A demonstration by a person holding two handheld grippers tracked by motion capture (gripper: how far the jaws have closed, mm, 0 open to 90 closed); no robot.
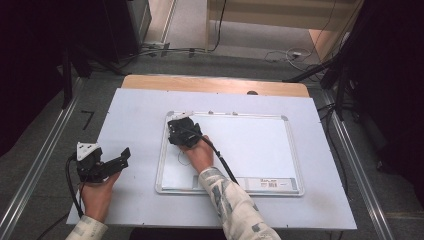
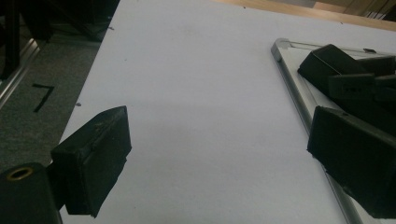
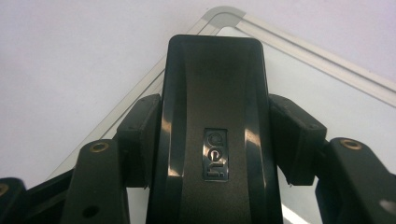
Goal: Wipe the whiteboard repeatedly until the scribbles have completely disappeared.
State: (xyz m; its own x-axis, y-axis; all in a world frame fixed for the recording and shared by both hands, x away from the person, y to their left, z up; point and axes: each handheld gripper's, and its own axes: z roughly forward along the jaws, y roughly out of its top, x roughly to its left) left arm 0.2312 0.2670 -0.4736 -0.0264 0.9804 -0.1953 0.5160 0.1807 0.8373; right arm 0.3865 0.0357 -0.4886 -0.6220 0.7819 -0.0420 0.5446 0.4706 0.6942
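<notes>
Over at the left, the left gripper (image 1: 122, 156) rests on the white table cover (image 1: 135, 115) with jaws spread wide, nothing between them. Further right, the right gripper (image 3: 215, 121) clamps a black eraser (image 3: 212, 102) (badge on top) squarely between its pads, at the whiteboard (image 1: 250, 145)'s upper-left corner.

Black whiteboard eraser (image 3: 212, 135): glossy, oblong, rounded corners, small silver logo plate on top face. Clamped between right tongs (image 3: 212, 140), pads pressing both long sides. Sits flat on whiteboard (image 1: 250, 145) near its far-left corner, long axis aimed at that corner. Whiteboard: white panel, silver frame, rounded corners, lying flat on pale surface (image 1: 135, 115); faint pen mark near left edge; label strip on near edge.
</notes>
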